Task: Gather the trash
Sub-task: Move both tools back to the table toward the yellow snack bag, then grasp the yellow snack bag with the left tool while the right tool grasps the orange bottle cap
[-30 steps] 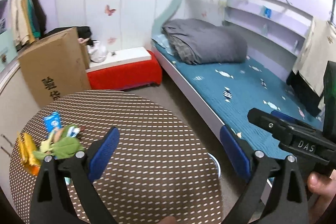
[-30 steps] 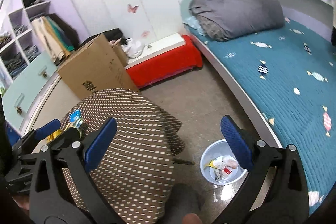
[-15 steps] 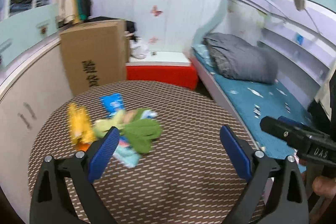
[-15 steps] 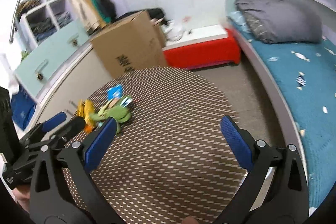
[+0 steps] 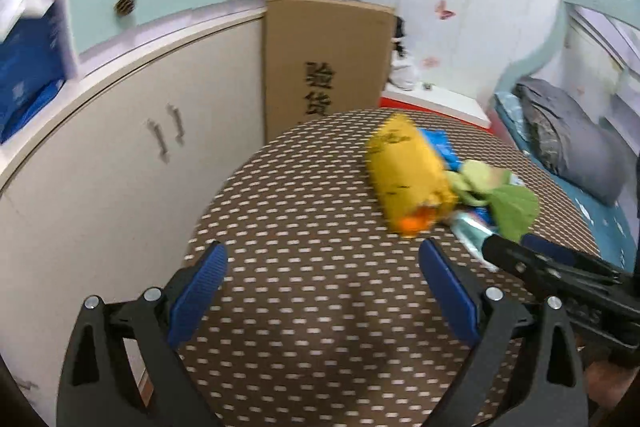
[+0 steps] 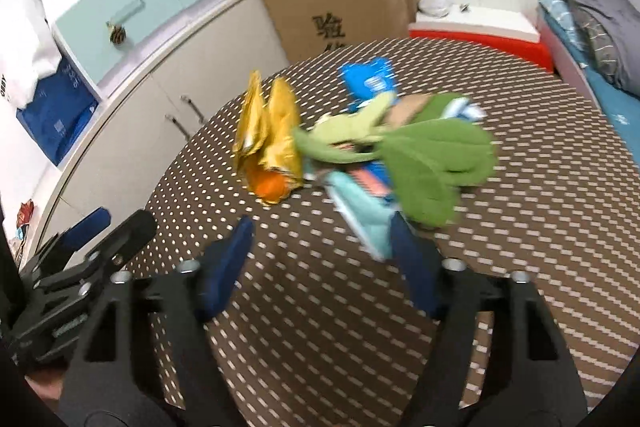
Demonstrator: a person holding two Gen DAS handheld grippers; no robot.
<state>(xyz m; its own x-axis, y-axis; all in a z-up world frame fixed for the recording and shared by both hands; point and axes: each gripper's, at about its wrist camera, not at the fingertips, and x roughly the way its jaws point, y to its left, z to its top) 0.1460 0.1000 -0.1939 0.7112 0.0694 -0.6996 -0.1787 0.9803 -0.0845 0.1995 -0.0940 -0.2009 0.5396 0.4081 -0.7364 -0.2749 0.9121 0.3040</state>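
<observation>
A heap of trash lies on the round table point(image 6: 520, 267) with its brown dotted cloth. It holds a yellow snack bag point(image 6: 272, 131) point(image 5: 408, 179), a green leaf-shaped piece point(image 6: 436, 159) point(image 5: 514, 207), a blue wrapper point(image 6: 370, 79) point(image 5: 440, 143) and a pale teal wrapper point(image 6: 360, 215). My right gripper point(image 6: 320, 261) point(image 5: 516, 247) hovers just short of the heap. Its jaws are closing, and the teal wrapper's near end sits by the right finger without being pinched. My left gripper point(image 5: 324, 287) point(image 6: 120, 223) is open over bare cloth, to the left of the heap.
A tall cardboard box point(image 5: 324, 59) stands behind the table. A curved beige cabinet point(image 5: 100, 155) runs along the left. A red bench point(image 6: 480, 31) and a bed with a grey duvet point(image 5: 572, 143) lie to the right.
Both grippers swung left, away from the bed and the floor bin, and dropped toward the trash heap. The right jaws have narrowed. The heap now looks much nearer.
</observation>
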